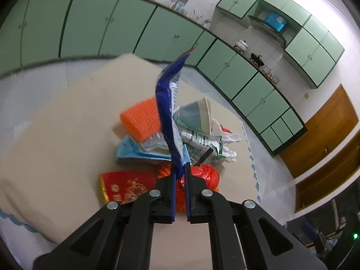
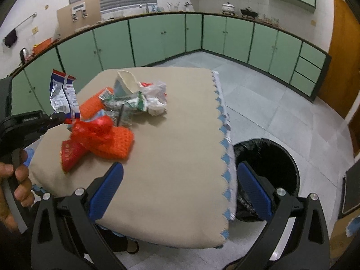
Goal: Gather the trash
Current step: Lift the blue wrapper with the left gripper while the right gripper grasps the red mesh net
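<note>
My left gripper is shut on a blue snack wrapper and holds it up above the trash pile; the same wrapper and the left gripper show at the left of the right wrist view. The pile on the beige-covered table holds an orange mesh piece, a red packet, a green-and-white wrapper, a paper cup and a crumpled plastic bag. My right gripper is open and empty over the table's near side.
A black-lined trash bin stands on the floor to the right of the table. Green cabinets line the walls. A wooden door is at the right. A hand grips the left tool.
</note>
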The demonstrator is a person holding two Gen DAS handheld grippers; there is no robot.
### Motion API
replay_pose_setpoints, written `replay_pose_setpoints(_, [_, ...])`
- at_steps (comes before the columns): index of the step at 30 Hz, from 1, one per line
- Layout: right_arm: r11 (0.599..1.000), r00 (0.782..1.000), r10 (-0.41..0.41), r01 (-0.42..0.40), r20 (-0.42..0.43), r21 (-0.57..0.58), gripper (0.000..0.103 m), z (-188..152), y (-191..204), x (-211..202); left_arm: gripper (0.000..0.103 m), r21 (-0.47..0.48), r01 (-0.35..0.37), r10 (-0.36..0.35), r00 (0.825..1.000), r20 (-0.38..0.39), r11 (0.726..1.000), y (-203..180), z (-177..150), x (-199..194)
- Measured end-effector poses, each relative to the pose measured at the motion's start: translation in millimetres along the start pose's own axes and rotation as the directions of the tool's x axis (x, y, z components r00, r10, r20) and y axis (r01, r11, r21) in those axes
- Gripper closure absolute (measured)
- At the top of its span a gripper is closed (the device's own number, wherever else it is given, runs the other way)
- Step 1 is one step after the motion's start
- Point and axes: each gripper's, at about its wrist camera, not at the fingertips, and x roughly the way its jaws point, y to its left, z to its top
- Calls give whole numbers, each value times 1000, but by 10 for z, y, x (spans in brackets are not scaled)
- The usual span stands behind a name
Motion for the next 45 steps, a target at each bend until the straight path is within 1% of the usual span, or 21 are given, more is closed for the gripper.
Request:
replay_pose_setpoints(4, [998, 997, 68, -67, 25, -22, 5, 96, 227, 50, 97, 50, -46, 44, 999, 31, 998, -27, 6, -150])
replay_pose_setpoints(6, [992, 992, 123, -121, 42, -42, 5, 161, 369, 96, 97, 80, -80, 77, 996, 48, 994, -29, 1, -218])
replay_pose_setpoints(8, [988, 989, 144, -142, 36, -67, 14, 215, 486, 162, 97, 98, -109, 104, 993, 57, 989, -5, 2, -255])
replay_pose_setpoints(9, [984, 986, 164, -161, 22, -79, 24, 252, 560, 231, 97, 99, -115, 109, 992, 59, 988, 21, 1, -265])
replay_pose_setpoints(10, [982, 985, 175, -173, 11, -79, 29, 279, 603, 276, 97, 102, -121, 116, 992, 58, 987, 38, -2, -270])
replay_pose_setpoints(12, [977, 980, 200, -200, -4, -72, 29, 330, 690, 367, 97, 106, -139, 134, 989, 54, 985, 94, -12, -274])
replay_pose_setpoints(18, [971, 976, 216, -216, -18, -106, 29, 373, 968, 546, 97, 107, -177, 173, 984, 50, 978, 213, -118, -330])
replay_pose_setpoints(27, [968, 976, 213, -216, -37, -126, 30, 385, 1235, 750, 97, 124, -172, 168, 985, 46, 977, 246, -153, -366])
replay_pose_setpoints(32, [966, 975, 215, -222, -64, -135, 34, 405, 1407, 948, 97, 119, -174, 170, 985, 42, 977, 306, -184, -362])
replay_pose_setpoints(33, [966, 975, 212, -220, -72, -138, 37, 404, 1435, 987, 97, 118, -174, 171, 984, 40, 978, 318, -188, -352])
replay_pose_setpoints(34, [966, 975, 208, -218, -83, -141, 41, 402, 1470, 1039, 97, 116, -174, 170, 985, 36, 978, 332, -192, -346])
replay_pose_setpoints(35, [966, 975, 202, -213, -89, -143, 43, 391, 1496, 1083, 97, 113, -173, 170, 985, 34, 978, 346, -195, -342])
replay_pose_setpoints(38, [970, 981, 172, -185, -88, -160, 58, 379, 1526, 1159, 97, 115, -174, 171, 985, 30, 978, 342, -191, -324])
replay_pose_setpoints(39, [969, 981, 172, -184, -88, -163, 66, 381, 1521, 1167, 97, 116, -173, 171, 985, 29, 978, 337, -188, -320])
replay_pose_setpoints(40, [970, 981, 175, -186, -84, -156, 78, 391, 1498, 1159, 97, 116, -172, 170, 985, 30, 978, 340, -187, -318])
replay_pose_setpoints(41, [971, 981, 175, -185, -82, -150, 85, 401, 1470, 1151, 97, 118, -173, 170, 985, 31, 978, 332, -183, -324])
replay_pose_setpoints(42, [971, 980, 183, -193, -83, -141, 99, 413, 1436, 1145, 97, 118, -171, 169, 985, 33, 978, 327, -180, -331])
replay_pose_setpoints(43, [971, 977, 194, -204, -89, -125, 102, 424, 1385, 1137, 97, 120, -171, 168, 985, 34, 978, 321, -182, -338])
replay_pose_setpoints(45, [972, 977, 195, -204, -85, -115, 102, 438, 1319, 1105, 97, 123, -171, 168, 985, 40, 978, 298, -188, -365])
